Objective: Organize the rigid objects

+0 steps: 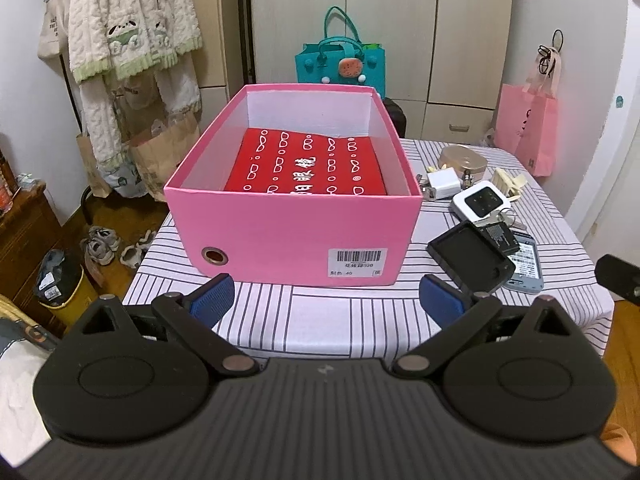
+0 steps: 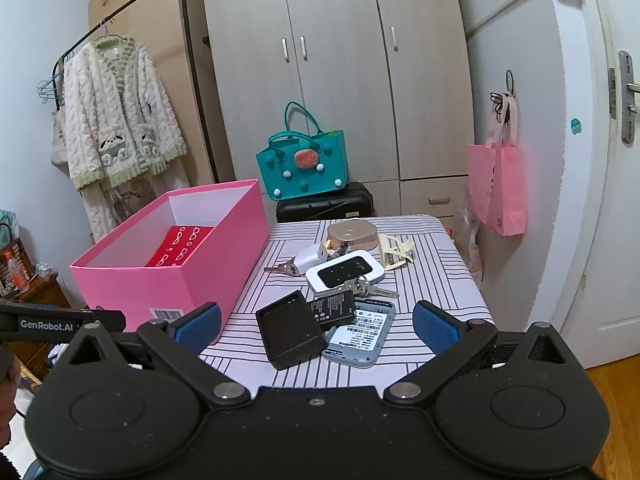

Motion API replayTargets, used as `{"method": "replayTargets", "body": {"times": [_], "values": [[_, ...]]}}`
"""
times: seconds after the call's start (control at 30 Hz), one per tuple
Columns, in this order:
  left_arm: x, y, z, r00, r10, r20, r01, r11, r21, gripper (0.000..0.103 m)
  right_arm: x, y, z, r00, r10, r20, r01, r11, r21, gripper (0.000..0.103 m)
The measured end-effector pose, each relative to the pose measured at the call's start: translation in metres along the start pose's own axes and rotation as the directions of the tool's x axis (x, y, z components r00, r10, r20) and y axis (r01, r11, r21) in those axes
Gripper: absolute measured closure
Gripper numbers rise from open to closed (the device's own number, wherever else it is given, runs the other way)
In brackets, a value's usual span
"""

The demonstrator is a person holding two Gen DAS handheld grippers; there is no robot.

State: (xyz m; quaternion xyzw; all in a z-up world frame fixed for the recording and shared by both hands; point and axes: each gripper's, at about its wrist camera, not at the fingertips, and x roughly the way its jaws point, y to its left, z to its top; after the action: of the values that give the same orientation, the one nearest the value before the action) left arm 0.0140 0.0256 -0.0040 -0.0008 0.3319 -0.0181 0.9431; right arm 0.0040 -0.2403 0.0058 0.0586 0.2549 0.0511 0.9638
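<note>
A pink box [image 1: 296,236] stands on the striped table [image 1: 320,320] with a red case [image 1: 308,164] inside; both show in the right wrist view, box [image 2: 216,256] and case [image 2: 180,246]. Right of it lie a black tray [image 2: 290,330], a black battery [image 2: 334,308], a blue-grey device [image 2: 364,334], a white router [image 2: 346,272], keys [image 2: 372,288], a white charger [image 2: 310,258], a beige case [image 2: 354,234] and a cream clip [image 2: 394,250]. My left gripper [image 1: 326,298] is open and empty before the box. My right gripper [image 2: 318,326] is open and empty, near the tray.
A teal bag [image 2: 302,170] sits on a black suitcase [image 2: 324,204] behind the table. A pink bag [image 2: 498,188] hangs on the wall at right. Clothes [image 2: 116,120] hang on a rack at left. Shoes [image 1: 104,246] and a bin [image 1: 64,288] are on the floor.
</note>
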Motion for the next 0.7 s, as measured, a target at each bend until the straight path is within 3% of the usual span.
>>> {"method": "replayTargets", "body": {"times": [0.7], "values": [[0.0078,0.0024,-0.0035,0.999,0.036,-0.023,-0.036,0.999,0.009,0.003,0.0084,0.0013,-0.0017,1.000,0.000,-0.023,0.000,1.000,-0.013,0.000]]}}
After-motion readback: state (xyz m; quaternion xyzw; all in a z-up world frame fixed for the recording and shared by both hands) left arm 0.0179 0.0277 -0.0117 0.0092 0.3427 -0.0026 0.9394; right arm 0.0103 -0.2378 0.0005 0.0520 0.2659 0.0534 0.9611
